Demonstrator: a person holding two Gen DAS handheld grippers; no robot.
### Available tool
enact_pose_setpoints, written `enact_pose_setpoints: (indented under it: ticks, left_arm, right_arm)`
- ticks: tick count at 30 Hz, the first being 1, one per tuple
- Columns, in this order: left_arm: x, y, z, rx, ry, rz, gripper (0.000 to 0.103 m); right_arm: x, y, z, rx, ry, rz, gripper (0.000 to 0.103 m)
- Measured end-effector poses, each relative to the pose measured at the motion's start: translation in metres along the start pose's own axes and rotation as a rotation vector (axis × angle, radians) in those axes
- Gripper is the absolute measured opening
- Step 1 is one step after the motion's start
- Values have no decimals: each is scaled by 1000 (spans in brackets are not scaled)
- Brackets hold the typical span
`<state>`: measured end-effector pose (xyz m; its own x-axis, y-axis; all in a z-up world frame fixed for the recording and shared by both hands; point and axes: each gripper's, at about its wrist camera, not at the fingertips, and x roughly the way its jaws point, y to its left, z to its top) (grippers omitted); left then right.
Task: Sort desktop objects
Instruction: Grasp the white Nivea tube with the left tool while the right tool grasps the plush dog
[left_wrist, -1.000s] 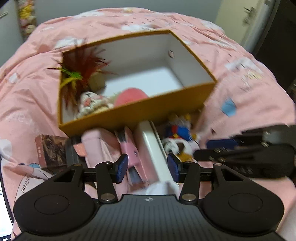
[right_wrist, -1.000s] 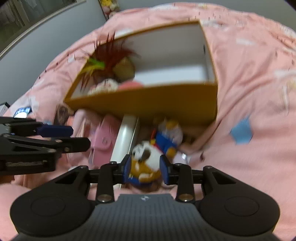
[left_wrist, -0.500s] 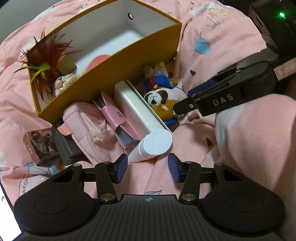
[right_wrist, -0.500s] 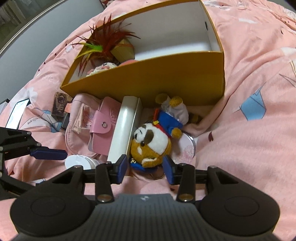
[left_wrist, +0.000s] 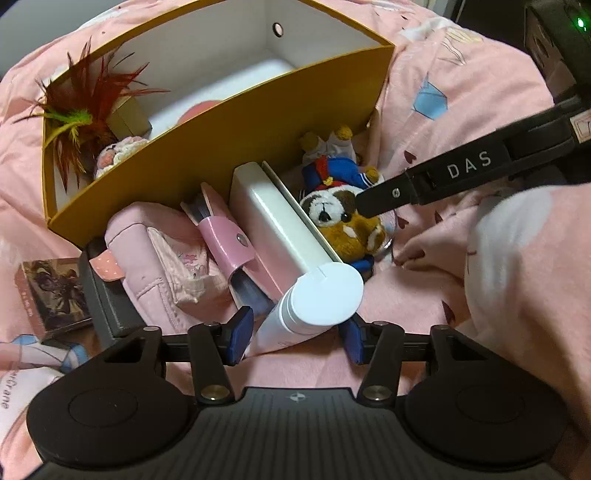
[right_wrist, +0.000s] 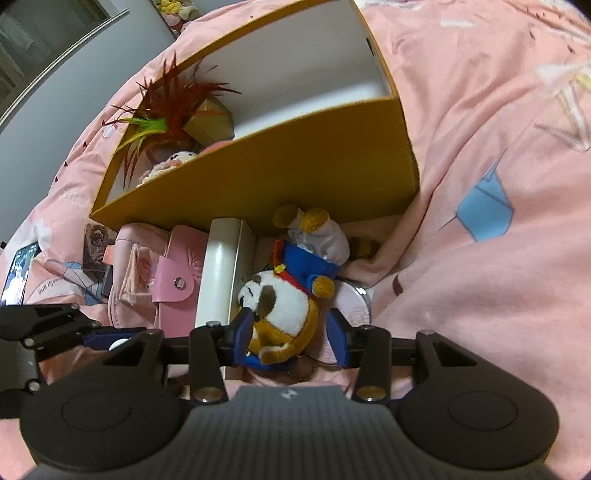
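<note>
A white bottle (left_wrist: 317, 299) with a round cap lies on the pink bedding, cap end toward me. My left gripper (left_wrist: 295, 341) is open and straddles it; no pad visibly presses on it. A plush dog (right_wrist: 284, 314) in a blue sailor suit lies head-first toward my right gripper (right_wrist: 291, 339), which is open around its head. One pad touches the dog's face and the other stands apart from it. A right fingertip (left_wrist: 373, 205) rests by the dog's head (left_wrist: 328, 210). Behind both lies a mustard box (left_wrist: 221, 147) with a white inside.
Between bottle and box lie a long white case (left_wrist: 273, 221), a pink snap wallet (left_wrist: 229, 240), a pink pouch (left_wrist: 159, 258), a dark grey box (left_wrist: 103, 295) and a card pack (left_wrist: 51, 288). Red feathers (right_wrist: 173, 103) and a crocheted toy (right_wrist: 177, 158) sit in the box. A round tin (right_wrist: 354, 302) lies under the dog.
Both grippers have come down toward the pile. The bottle's cap now sits between my left fingers. My right jaws stand wider than a second ago, around the dog's head.
</note>
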<state>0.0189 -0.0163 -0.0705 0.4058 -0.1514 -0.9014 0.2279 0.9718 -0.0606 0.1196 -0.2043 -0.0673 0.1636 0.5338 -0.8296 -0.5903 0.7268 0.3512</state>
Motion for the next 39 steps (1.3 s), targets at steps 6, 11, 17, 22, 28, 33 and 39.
enact_pose_setpoints:
  ticks: [6,11,17,22,28,33,39]
  left_arm:
    - [-1,10,1,-61,-30,-22,52]
    - [-8,18,1,-115,-60,-33,49]
    - [-22,27,4,-179,-126,-53,47]
    - [-34,40,8,-267,-179,-85,47]
    - [-44,53,12,-360,-227,-78,47]
    - [-57,60,17,-398,-239,-51,46]
    - [-64,68,17,-408,-215,30,46]
  right_arm:
    - [19,-3,0,29,47,46,50]
    - [32,-5,-2,41,58,71,56]
    - [43,-9,-4,47,57,90,52]
    - [31,2,-8,-38,24,49,46]
    - [-5,10,-8,-120,-52,23,45]
    - [-33,9,-6,-224,-76,-48,45]
    - [-38,-8,-7,-249,-47,-113,46]
